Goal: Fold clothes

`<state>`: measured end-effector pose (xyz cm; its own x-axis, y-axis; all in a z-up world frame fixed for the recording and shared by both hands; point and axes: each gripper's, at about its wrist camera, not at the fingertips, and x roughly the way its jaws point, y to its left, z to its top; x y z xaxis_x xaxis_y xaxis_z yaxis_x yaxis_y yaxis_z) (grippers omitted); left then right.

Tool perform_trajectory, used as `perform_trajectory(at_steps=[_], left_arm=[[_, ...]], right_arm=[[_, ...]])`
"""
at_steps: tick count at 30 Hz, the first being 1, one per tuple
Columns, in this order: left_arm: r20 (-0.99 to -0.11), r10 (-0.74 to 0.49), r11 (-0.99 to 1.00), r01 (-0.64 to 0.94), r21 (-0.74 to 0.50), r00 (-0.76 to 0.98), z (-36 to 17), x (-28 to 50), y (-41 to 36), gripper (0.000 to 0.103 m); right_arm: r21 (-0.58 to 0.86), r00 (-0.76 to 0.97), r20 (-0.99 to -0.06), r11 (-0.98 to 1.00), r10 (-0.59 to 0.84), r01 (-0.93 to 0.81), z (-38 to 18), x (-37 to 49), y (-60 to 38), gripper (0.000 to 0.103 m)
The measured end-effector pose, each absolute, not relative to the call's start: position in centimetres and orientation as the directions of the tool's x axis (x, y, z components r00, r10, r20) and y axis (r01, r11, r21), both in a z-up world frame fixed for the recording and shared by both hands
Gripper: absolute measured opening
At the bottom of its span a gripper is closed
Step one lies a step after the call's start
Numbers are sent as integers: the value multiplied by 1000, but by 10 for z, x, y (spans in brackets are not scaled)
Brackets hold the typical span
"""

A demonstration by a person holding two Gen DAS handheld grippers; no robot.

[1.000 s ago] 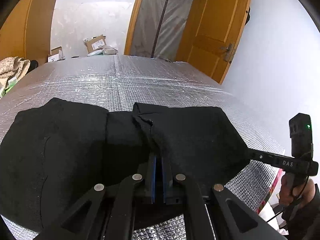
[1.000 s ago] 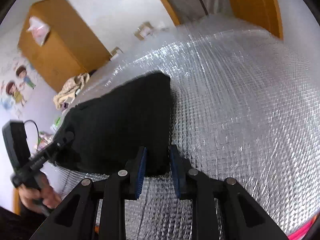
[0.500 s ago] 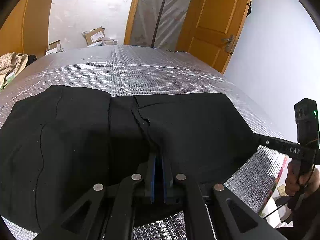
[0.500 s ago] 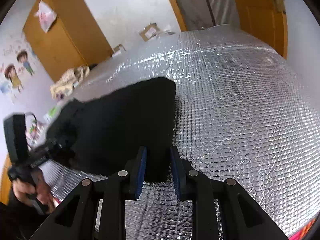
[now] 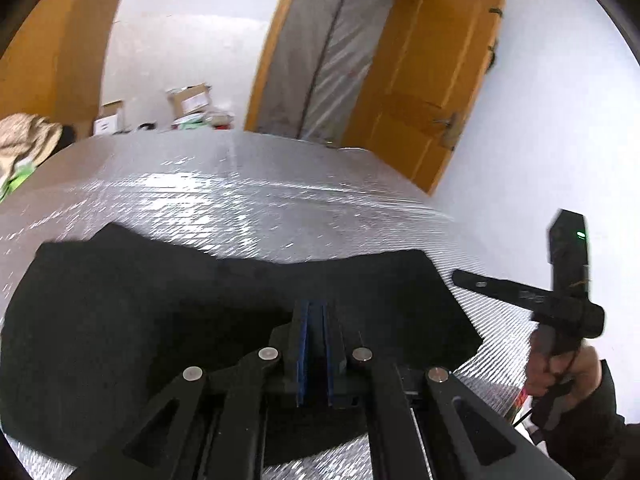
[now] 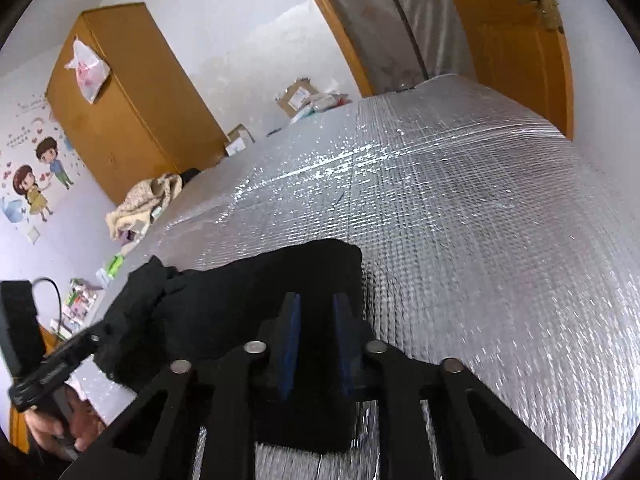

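A black garment (image 5: pixel 160 300) lies spread on the silver foil surface (image 5: pixel 240 184). My left gripper (image 5: pixel 314 304) is shut on its near edge, with the blue pads pressed together on the cloth. In the right wrist view the garment (image 6: pixel 248 292) bunches toward the left. Its right corner sits between the pads of my right gripper (image 6: pixel 314 300), whose jaws are closing on it. Cloth hangs below those fingers. Each view shows the other gripper at its side: the right one (image 5: pixel 520 296) and the left one (image 6: pixel 60 364), each in a person's hand.
The foil surface (image 6: pixel 480 220) stretches far and to the right of the garment. A beige cloth pile (image 6: pixel 144 204) lies at its left edge. Beyond stand cardboard boxes (image 5: pixel 190 100), an orange wardrobe (image 6: pixel 132 108) and an open orange door (image 5: pixel 424 80).
Both grippers have risen and the garment's near edge came up with them. The right jaws narrowed onto the cloth corner. The garment now bunches and its far edge sits nearer.
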<state>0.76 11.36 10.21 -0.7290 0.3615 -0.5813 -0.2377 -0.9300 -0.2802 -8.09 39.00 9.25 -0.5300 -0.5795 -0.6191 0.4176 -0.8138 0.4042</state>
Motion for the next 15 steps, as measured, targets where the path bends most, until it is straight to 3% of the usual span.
perform_trajectory(at_steps=[6, 10, 15], left_arm=[[-715, 298, -953, -155, -260, -633, 62, -37, 121, 6], [-696, 323, -943, -157, -293, -642, 57, -35, 112, 6], [-667, 329, -940, -165, -299, -668, 67, -34, 111, 6]], right_arm=[[440, -491, -645, -810, -586, 388, 81, -109, 379, 12], [563, -439, -629, -765, -642, 312, 63, -125, 390, 3], [686, -407, -541, -666, -736, 293, 62, -132, 399, 8]])
